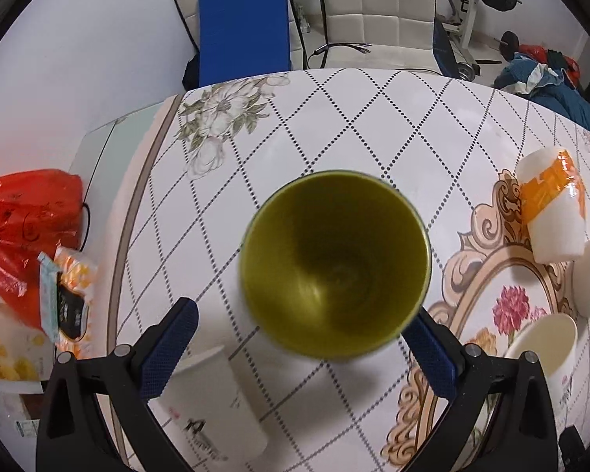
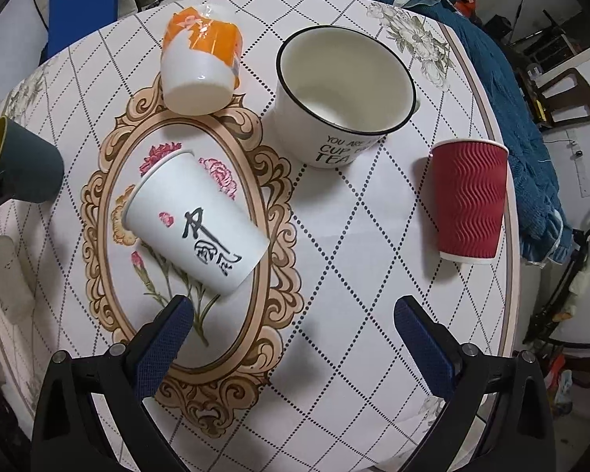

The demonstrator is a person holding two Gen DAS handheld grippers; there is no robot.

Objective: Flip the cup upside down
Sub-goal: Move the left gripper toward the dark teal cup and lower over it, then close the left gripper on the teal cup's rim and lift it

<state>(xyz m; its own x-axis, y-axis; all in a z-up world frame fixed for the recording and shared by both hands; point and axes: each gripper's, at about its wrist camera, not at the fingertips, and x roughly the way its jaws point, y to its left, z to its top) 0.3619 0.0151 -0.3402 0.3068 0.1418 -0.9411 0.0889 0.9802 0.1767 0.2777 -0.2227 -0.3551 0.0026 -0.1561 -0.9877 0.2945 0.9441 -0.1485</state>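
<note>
A dark cup with a yellow-green inside (image 1: 336, 263) fills the middle of the left wrist view, its mouth facing the camera, blurred. My left gripper (image 1: 301, 334) has its jaws wide apart; the cup sits just ahead of them, near the right finger (image 1: 430, 354), and contact cannot be told. In the right wrist view the same cup (image 2: 21, 159) is tilted at the far left, mouth toward the left. My right gripper (image 2: 293, 334) is open and empty above the tablecloth.
On the patterned table (image 2: 334, 255): an upside-down white paper cup with black calligraphy (image 2: 196, 224), an upside-down orange-and-white cup (image 2: 200, 67), an upright white mug (image 2: 346, 94), an upside-down red ripple cup (image 2: 470, 200), another upside-down white paper cup (image 1: 212, 397). A red bag (image 1: 23, 216) lies left.
</note>
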